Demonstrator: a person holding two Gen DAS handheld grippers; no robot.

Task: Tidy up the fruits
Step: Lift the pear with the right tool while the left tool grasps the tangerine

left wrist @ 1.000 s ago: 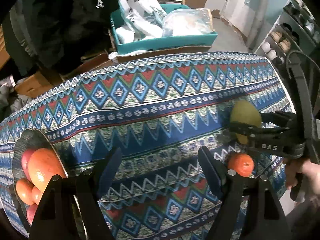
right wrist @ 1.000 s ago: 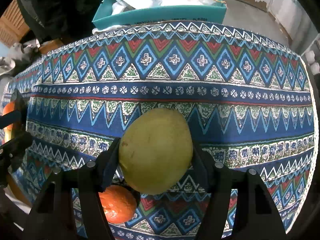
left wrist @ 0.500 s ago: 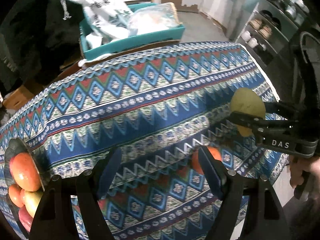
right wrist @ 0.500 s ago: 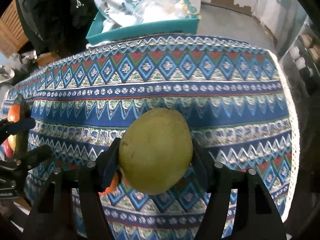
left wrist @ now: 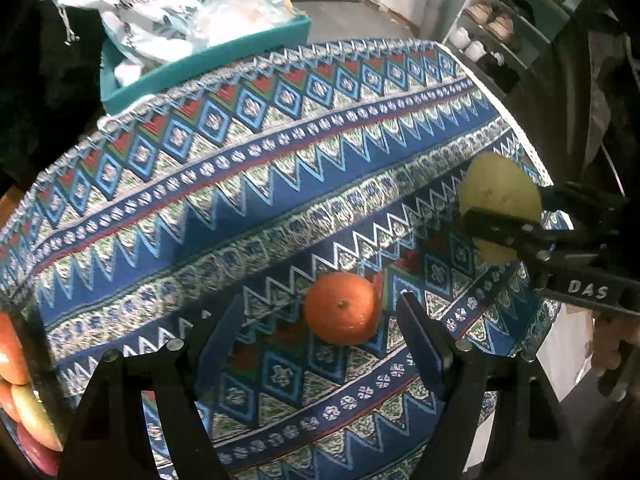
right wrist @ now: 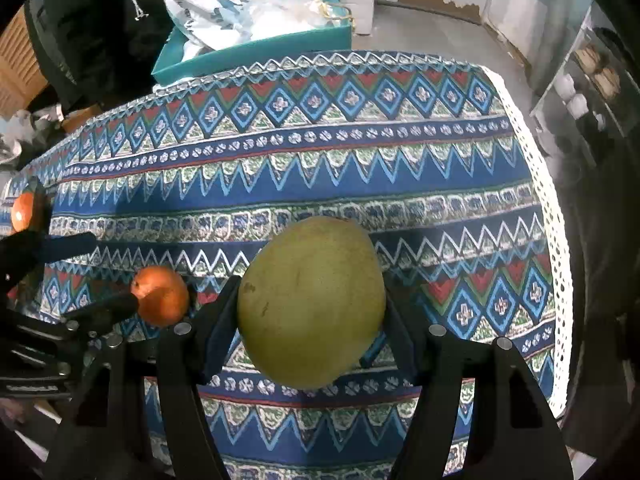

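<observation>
A small orange (left wrist: 342,308) lies on the patterned tablecloth (left wrist: 260,184) near the front right. My left gripper (left wrist: 320,322) stands open over it, a finger on each side and neither pad touching. From the right wrist view the same orange (right wrist: 164,296) sits just past the left gripper (right wrist: 94,276). My right gripper (right wrist: 312,300) is shut on a large yellow-green fruit (right wrist: 312,300), held clear above the cloth; it also shows as the yellow-green fruit (left wrist: 500,196) at the right. A dark bowl (left wrist: 38,364) of apples and oranges is at the far left edge.
A teal box (left wrist: 208,68) stuffed with plastic bags stands behind the table's far edge. A shelf with shoes (left wrist: 492,28) is at the right, past the lace-trimmed table edge (right wrist: 556,272). A person's hand (left wrist: 612,344) grips the right tool.
My left gripper has travelled right from the bowl, and the orange now sits between its open fingers. The right gripper has risen with the yellow-green fruit still held.
</observation>
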